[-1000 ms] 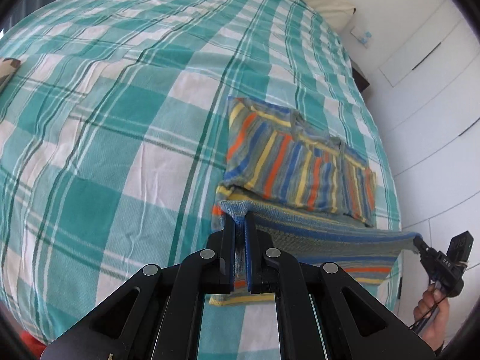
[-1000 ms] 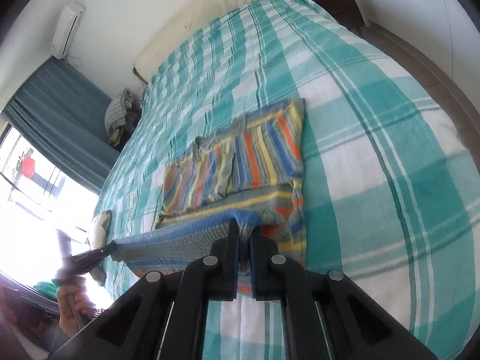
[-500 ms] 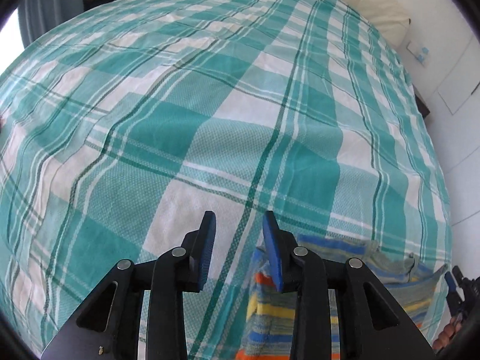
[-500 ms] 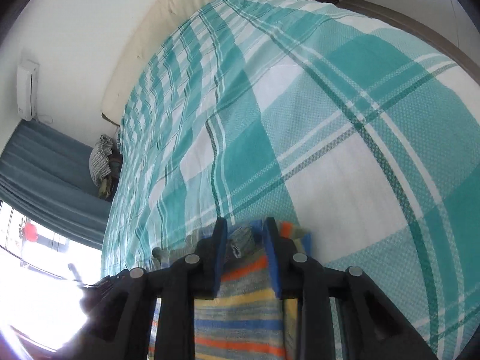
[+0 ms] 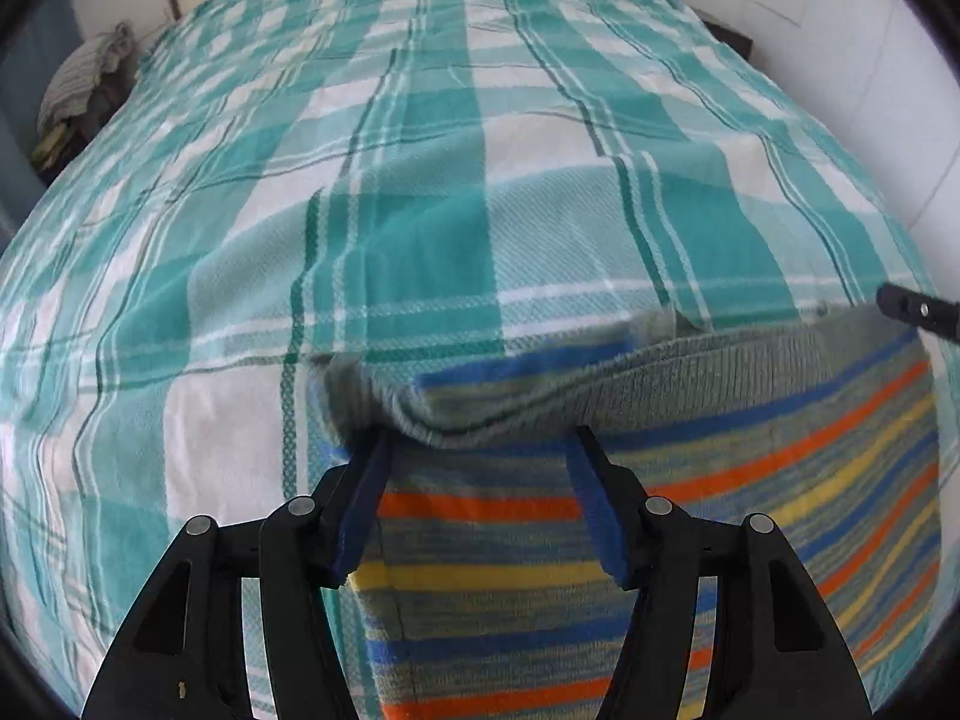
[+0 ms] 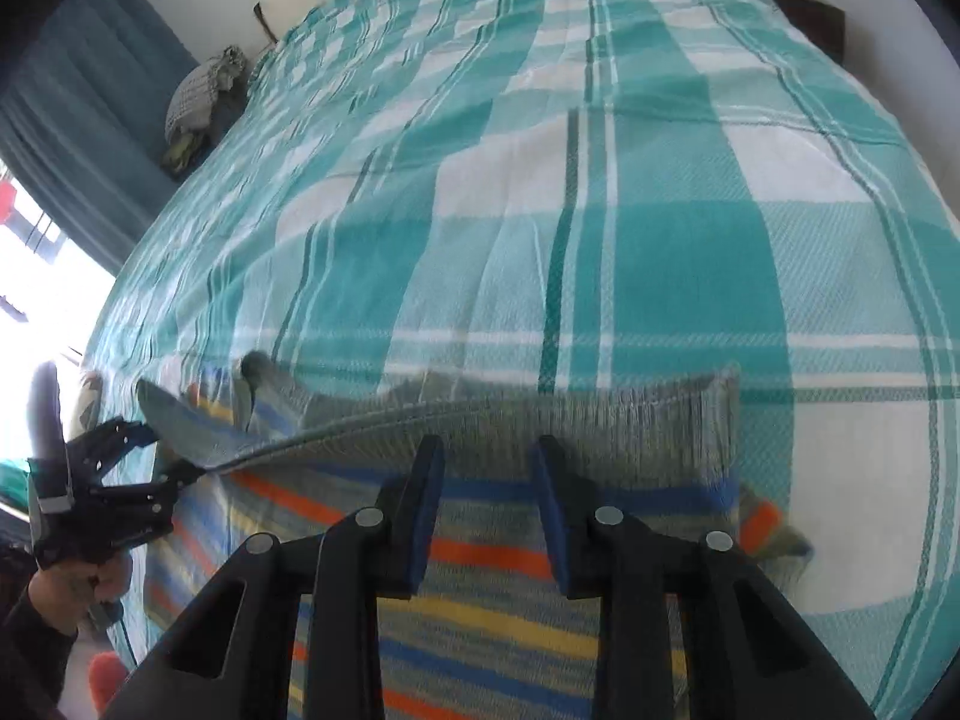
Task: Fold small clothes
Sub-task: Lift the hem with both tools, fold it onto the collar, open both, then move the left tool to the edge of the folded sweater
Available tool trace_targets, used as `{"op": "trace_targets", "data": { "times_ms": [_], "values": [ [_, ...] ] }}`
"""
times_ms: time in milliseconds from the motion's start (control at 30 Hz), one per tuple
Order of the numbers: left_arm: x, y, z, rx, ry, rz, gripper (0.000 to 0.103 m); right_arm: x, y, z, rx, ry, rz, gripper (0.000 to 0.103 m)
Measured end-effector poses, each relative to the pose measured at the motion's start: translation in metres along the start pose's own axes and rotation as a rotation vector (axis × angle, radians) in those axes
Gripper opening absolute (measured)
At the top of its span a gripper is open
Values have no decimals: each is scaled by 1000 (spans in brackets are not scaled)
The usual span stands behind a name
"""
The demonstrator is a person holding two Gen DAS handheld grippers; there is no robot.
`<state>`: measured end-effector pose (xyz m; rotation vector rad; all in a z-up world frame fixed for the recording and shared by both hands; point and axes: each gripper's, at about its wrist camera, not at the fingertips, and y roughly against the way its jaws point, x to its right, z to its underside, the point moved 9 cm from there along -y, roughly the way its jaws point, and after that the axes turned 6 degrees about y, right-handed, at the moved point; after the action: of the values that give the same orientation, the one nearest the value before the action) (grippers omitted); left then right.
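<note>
A striped sweater (image 5: 720,480), in blue, orange, yellow and grey, lies folded on the teal plaid bed cover (image 5: 420,210). Its grey ribbed hem (image 6: 600,414) is laid over the top as the far edge. My left gripper (image 5: 480,438) hovers just over the hem's left corner. Its jaws are opening, and the pads press on nothing. My right gripper (image 6: 487,447) stands open over the hem near its right corner, with cloth below the fingers but not pinched. The left gripper (image 6: 159,450) and the hand (image 6: 78,582) holding it also show in the right wrist view.
The bed cover (image 6: 660,240) stretches far beyond the sweater. A heap of clothes (image 6: 198,96) sits past the bed's far left corner, next to a blue curtain (image 6: 78,120). A dark nightstand (image 6: 804,12) stands at the far right, by a white wall (image 5: 840,60).
A second ago both grippers were shut on the hem and held it stretched above the sweater. They carried it forward and down over the garment, and both have opened and let it go.
</note>
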<state>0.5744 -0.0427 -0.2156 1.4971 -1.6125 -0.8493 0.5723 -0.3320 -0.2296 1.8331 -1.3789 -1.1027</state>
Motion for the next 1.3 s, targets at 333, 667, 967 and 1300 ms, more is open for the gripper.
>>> {"op": "trace_targets", "data": {
  "times_ms": [333,667,967,1300],
  "values": [
    [-35,39,160,-107,-198,13,66,-38,65,141,-126,235,-113,33],
    [29,130,194,62,-358,35,79,28,141,246,-54,79,-20,52],
    [175,113,191,108,-521,28,80,48,178,209,92,2,-24,54],
    [215,96,197,97,-556,23,80,79,179,222,97,-55,-3,54]
  ]
}}
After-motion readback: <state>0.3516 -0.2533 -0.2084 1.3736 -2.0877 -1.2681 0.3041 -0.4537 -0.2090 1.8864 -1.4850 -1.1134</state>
